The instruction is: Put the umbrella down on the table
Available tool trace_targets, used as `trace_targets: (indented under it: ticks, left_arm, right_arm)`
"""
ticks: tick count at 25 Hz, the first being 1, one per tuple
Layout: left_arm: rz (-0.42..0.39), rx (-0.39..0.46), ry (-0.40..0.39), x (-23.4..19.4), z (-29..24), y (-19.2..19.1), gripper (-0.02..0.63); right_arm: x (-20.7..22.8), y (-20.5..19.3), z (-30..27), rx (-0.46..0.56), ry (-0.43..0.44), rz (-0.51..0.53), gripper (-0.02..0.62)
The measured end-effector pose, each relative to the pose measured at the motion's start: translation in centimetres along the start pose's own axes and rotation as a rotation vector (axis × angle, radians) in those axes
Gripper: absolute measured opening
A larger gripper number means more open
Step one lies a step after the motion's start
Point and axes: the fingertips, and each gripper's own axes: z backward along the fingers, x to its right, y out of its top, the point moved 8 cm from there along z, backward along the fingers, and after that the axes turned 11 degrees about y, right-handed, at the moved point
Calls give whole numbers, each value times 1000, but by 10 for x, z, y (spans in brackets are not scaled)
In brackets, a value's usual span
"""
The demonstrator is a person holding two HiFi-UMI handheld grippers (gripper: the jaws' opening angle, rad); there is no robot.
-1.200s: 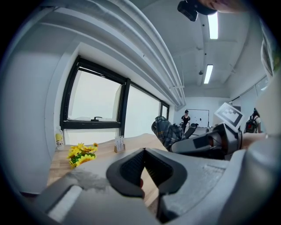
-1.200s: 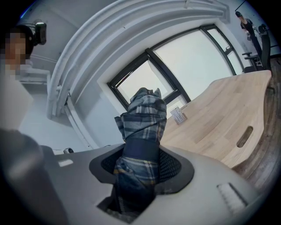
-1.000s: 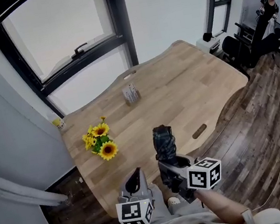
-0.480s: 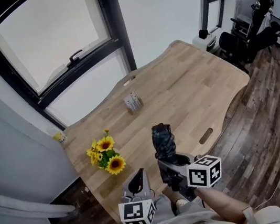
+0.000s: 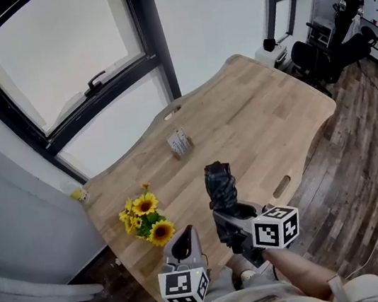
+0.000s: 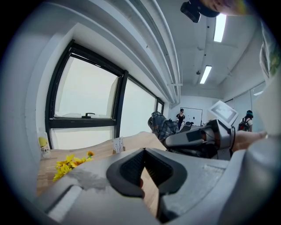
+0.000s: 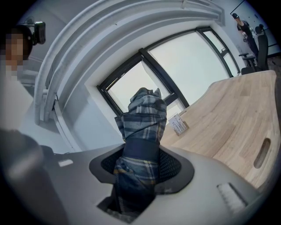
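A folded plaid umbrella [image 5: 220, 183] stands upright in my right gripper [image 5: 228, 215], over the near edge of the wooden table [image 5: 256, 121]. In the right gripper view both pads of the right gripper [image 7: 141, 165] press on the umbrella [image 7: 142, 118], whose top sticks out past the jaws. My left gripper [image 5: 188, 238] hangs beside it on the left, near the table's front edge, jaws together and holding nothing. The left gripper view shows the left gripper [image 6: 144, 151] with its tips meeting, and the umbrella [image 6: 160, 125] to its right.
A bunch of sunflowers [image 5: 146, 218] lies on the table's near left part. A small card holder [image 5: 180, 143] stands mid-table. A slot [image 5: 281, 186] is cut near the right edge. Large windows [image 5: 58, 54] lie behind; office chairs [image 5: 310, 58] and a person [image 5: 347, 2] far right.
Both grippers have come closer to the table, so the sunflowers and table edge lie nearer in the head view. The umbrella stays upright in the right gripper.
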Motion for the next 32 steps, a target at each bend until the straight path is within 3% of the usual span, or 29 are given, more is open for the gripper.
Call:
trace_targets:
  ticks: [32]
  left_arm:
    - [53,-35,13,-37,-27,-11,5]
  right_arm:
    - [20,0,-51,-72,-22,-8,195]
